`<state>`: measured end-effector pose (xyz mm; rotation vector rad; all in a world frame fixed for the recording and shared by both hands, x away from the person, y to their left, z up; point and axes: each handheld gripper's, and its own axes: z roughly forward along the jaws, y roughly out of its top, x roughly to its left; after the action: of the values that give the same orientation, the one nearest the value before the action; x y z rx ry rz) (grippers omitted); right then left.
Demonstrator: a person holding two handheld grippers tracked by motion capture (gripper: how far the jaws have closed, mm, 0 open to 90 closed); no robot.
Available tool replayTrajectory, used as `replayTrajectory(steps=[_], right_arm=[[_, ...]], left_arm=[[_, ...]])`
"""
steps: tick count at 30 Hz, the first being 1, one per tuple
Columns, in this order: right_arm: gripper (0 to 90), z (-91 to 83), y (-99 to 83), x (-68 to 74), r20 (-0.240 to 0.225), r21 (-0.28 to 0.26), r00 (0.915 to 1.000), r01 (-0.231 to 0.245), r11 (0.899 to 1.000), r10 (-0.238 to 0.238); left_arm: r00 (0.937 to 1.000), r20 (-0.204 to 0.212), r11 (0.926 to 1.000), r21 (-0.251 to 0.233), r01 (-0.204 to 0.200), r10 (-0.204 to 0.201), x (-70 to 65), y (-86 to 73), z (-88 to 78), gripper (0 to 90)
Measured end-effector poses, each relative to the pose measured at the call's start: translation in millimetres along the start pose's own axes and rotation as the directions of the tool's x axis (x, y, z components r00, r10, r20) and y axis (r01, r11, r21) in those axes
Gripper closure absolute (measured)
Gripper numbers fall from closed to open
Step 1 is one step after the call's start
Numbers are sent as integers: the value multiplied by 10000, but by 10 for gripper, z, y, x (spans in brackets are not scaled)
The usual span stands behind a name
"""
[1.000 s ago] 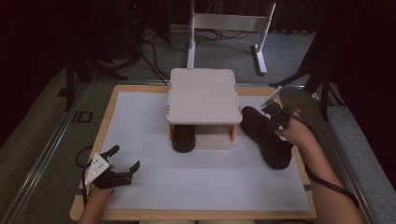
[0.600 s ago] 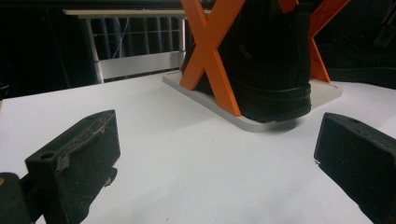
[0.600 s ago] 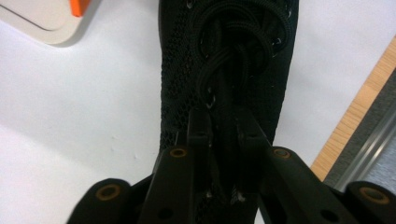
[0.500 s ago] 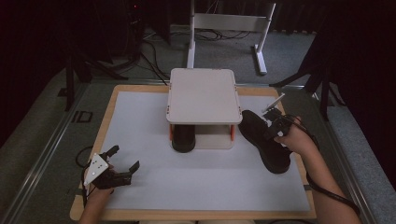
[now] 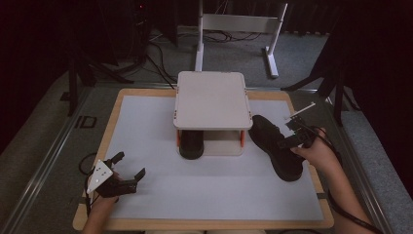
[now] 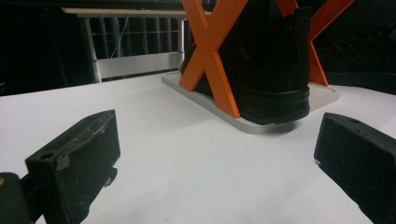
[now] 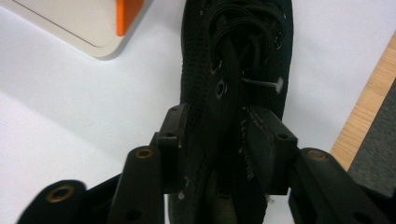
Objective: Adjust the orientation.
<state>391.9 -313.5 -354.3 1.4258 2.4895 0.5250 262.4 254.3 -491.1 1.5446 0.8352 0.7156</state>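
A black lace-up shoe (image 5: pixel 271 146) lies on the white mat (image 5: pixel 195 195), right of a small white stand (image 5: pixel 211 100). My right gripper (image 5: pixel 288 140) sits over its opening. In the right gripper view the shoe (image 7: pixel 238 46) has its tongue and collar between the jaws of my right gripper (image 7: pixel 224 126). Those jaws have just been opening, and the grip looks slack. A second black shoe (image 5: pixel 191 144) stands under the stand, between its orange X legs (image 6: pixel 210 56). My left gripper (image 5: pixel 130 164) rests open and empty on the mat's near left.
The stand's base plate (image 6: pixel 322 95) lies on the mat ahead of my left gripper (image 6: pixel 215 140). A wooden board (image 5: pixel 311 222) frames the mat. Its right edge (image 7: pixel 369 107) runs close beside the shoe. A white metal frame (image 5: pixel 241 22) stands on the floor beyond the table.
My right hand has drawn back along the shoe toward the near right, and its jaws have spread apart. The shoe lies where it was. The left gripper has not moved.
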Motion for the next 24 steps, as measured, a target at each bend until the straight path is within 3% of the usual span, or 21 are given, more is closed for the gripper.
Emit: replayTrajectory(steps=[8,14,16,18,19,24], right_arm=[[489,-116,-218,21,-44,-1040,9996,-297,9941,294],[462,-195,-476,-3,-255,-1900,9974,-704,9793,668],[429,-226,-623,-31,-279,-2413,9954,-953,9658,913],[416,-229,-668,-36,-128,-2615,9950,-993,9601,994],[399,-224,-768,-57,-233,-2902,9931,-1165,9498,1147],[386,-147,-944,-58,-570,-3361,9907,-1353,9321,1232]], left_arm=[[10000,1,10000,-7,16,-16,1,-1,-2,7],[10000,18,10000,-31,22,-22,1,-2,-5,8],[10000,11,10000,-17,25,-25,0,-1,-3,7],[10000,10,10000,-7,23,-23,0,0,-2,8],[10000,6,10000,-1,29,-29,0,0,-2,8],[10000,-2,10000,-6,45,-45,2,-1,-3,7]])
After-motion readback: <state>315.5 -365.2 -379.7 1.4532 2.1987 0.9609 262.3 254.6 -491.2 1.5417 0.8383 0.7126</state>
